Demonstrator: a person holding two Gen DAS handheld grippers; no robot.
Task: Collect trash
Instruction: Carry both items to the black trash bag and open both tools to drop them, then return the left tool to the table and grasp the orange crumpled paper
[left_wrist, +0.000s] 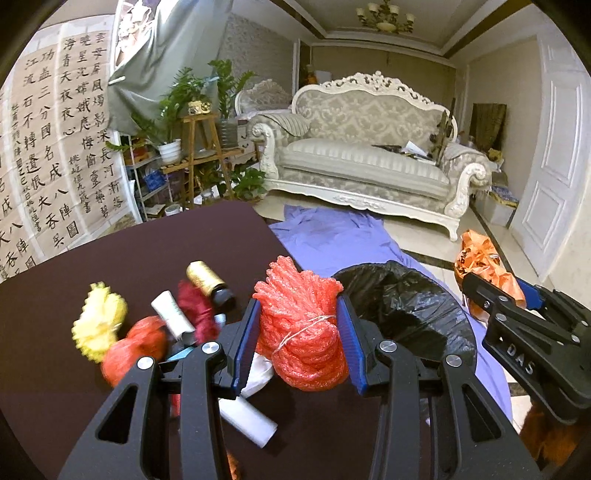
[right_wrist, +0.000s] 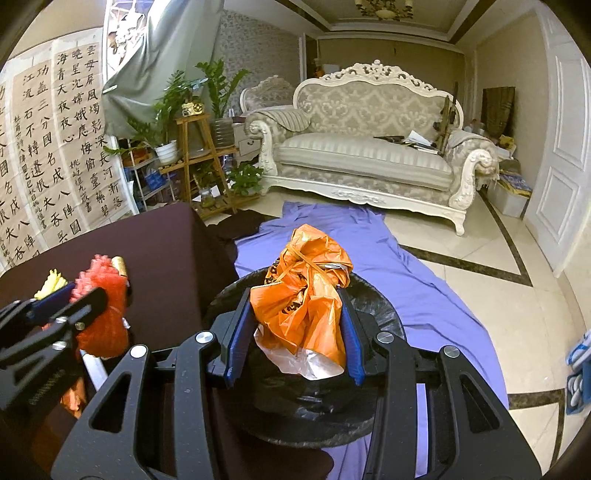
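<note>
From my left wrist camera, my left gripper (left_wrist: 301, 325) is clamped on a coral-red foam net bundle (left_wrist: 301, 325) tied with string, its blue pads pressing both sides. I hold it above the edge of the dark maroon table (left_wrist: 110, 258), just beside the black-lined trash bin (left_wrist: 406, 310), which stands to the right of the table. I judge I am mid-carry: the bundle is picked up but not yet over the bin's mouth, so the next move calls for swinging it right, then letting go. More trash lies on the table: a yellow foam net (left_wrist: 98, 325), an orange-red net ball (left_wrist: 135, 347), a white tube (left_wrist: 173, 314), a dark red clump (left_wrist: 195, 306), a gold-capped bottle (left_wrist: 210, 284) and a white roll (left_wrist: 247, 417). My right gripper (left_wrist: 517, 295) shows at the right edge with something orange in it

From my right wrist camera, my right gripper (right_wrist: 299, 328) is closed around a crumpled orange plastic bag (right_wrist: 299, 295) with some white film under it, held right over the open bin (right_wrist: 384, 310). To my mind this one only needs releasing, and it should drop in. The bin stands on a purple sheet (right_wrist: 424, 295) spread over a pale tiled floor (right_wrist: 517, 332). Beyond are an ornate cream sofa (right_wrist: 362, 155), potted plants on a wooden stand (right_wrist: 195, 147), calligraphy sheets (right_wrist: 55, 147) on the left wall and a white door (right_wrist: 557, 166)
</note>
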